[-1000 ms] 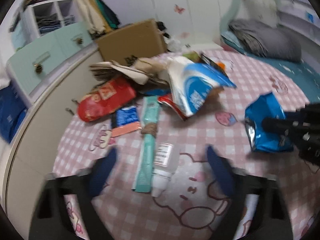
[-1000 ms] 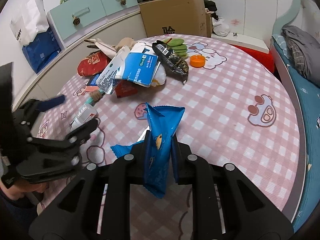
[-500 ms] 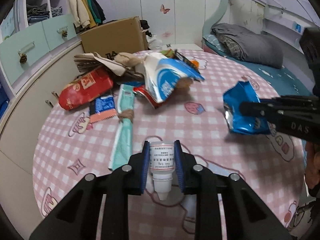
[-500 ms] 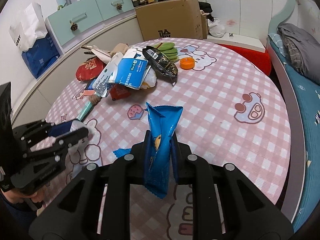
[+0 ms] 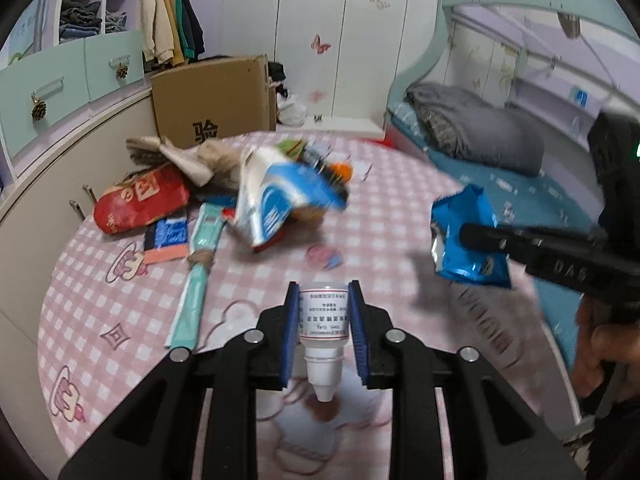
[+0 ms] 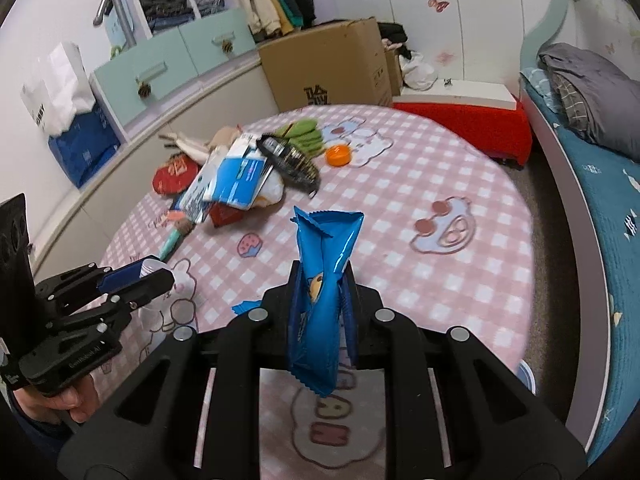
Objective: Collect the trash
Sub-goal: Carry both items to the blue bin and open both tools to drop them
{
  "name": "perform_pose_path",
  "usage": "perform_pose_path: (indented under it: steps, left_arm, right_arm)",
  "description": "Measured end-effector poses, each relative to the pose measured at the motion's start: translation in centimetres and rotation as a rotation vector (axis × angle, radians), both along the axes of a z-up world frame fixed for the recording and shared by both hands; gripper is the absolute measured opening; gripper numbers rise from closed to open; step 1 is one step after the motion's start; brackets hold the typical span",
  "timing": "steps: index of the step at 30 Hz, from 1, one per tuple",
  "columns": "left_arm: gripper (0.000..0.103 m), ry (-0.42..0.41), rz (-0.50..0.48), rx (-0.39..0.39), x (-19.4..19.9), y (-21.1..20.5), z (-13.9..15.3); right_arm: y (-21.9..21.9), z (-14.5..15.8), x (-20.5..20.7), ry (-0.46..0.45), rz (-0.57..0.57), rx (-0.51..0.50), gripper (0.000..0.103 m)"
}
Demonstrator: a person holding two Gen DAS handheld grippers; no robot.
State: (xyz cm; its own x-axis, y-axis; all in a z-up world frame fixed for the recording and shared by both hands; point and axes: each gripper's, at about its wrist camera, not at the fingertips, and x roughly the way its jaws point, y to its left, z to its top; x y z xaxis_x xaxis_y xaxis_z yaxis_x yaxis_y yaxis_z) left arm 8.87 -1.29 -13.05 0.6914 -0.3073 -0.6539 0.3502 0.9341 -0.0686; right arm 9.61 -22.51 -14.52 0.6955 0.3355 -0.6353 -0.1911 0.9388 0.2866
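Observation:
My left gripper is shut on a small white dropper bottle, nozzle toward the camera, lifted off the pink checked table. My right gripper is shut on a blue snack wrapper that stands upright between its pads. In the left wrist view the same blue wrapper hangs at the right in the right gripper. In the right wrist view the left gripper holds the bottle at the left. A trash pile lies at the table's far side: a red bag, a blue-white pack and a teal tube.
A cardboard box stands behind the table. Cabinets with teal drawers run along the left. A bed with a grey blanket is at the right. An orange cap and a green item lie at the table's far side.
The left gripper closed on the dropper bottle that lay on the table and lifted it. The right gripper, still holding the blue wrapper, rose and drew back.

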Motion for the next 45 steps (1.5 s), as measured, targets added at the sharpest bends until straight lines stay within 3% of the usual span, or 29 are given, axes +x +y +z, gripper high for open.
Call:
perform_pose_path:
  steps: [5, 9, 13, 16, 21, 25, 30, 33, 37, 38, 39, 40, 42, 45]
  left_arm:
    - [0.023, -0.039, -0.031, -0.087, -0.4, -3.4, 1.9]
    - [0.023, -0.051, -0.099, -0.122, -0.7, -8.6, 2.5]
    - [0.023, -0.031, -0.198, -0.136, -1.2, -15.5, 1.5]
    - [0.023, 0.006, -0.285, -0.127, -1.7, -21.0, -0.5]
    - [0.023, 0.104, -0.423, -0.064, -2.6, -29.7, -6.5]
    - [0.023, 0.229, -0.465, 0.008, -1.6, -34.6, -13.8]
    - [0.023, 0.412, -0.433, 0.087, 2.0, -36.8, -23.3]
    - [0.023, 0.507, -0.412, 0.109, 4.2, -37.4, -28.1]
    - [0.025, 0.625, -0.375, 0.103, 5.7, -37.6, -33.4]
    - [0.039, 0.666, -0.376, 0.1, 6.2, -37.8, -34.7]
    - [0.055, 0.693, -0.374, 0.095, 6.5, -37.7, -35.5]
    - [0.062, 0.709, -0.366, 0.098, 6.5, -37.7, -36.1]
    - [0.079, 0.701, -0.323, 0.136, 6.7, -37.4, -36.9]
    - [0.081, 0.713, -0.293, 0.132, 6.8, -37.2, -37.0]
  right_arm:
    - [-4.2, 0.9, -1.0, -0.035, -0.049, 0.042, 0.018]
    - [-9.3, 1.4, -2.2, -0.056, -0.132, 0.066, 0.018]
    - [-15.6, 0.3, -3.9, -0.038, -0.245, 0.081, 0.018]
    - [-20.8, -2.2, -4.9, 0.017, -0.331, 0.124, 0.018]
    - [-28.1, -10.9, -6.1, 0.198, -0.462, 0.167, 0.018]
    - [-31.2, -19.1, -6.3, 0.359, -0.515, 0.215, 0.018]
    - [-32.5, -29.9, -6.2, 0.559, -0.543, 0.279, 0.018]
    - [-32.4, -34.2, -5.8, 0.631, -0.545, 0.309, 0.018]
    - [-31.8, -37.8, -4.4, 0.689, -0.534, 0.337, 0.019]
    - [-31.7, -38.7, -4.1, 0.71, -0.535, 0.345, 0.022]
    - [-31.8, -39.6, -3.9, 0.733, -0.541, 0.355, 0.039]
    - [-31.8, -40.2, -3.7, 0.748, -0.551, 0.36, 0.063]
    - [-32.3, -41.1, -3.8, 0.753, -0.575, 0.368, 0.074]
    - [-32.5, -41.3, -4.3, 0.756, -0.593, 0.384, 0.087]
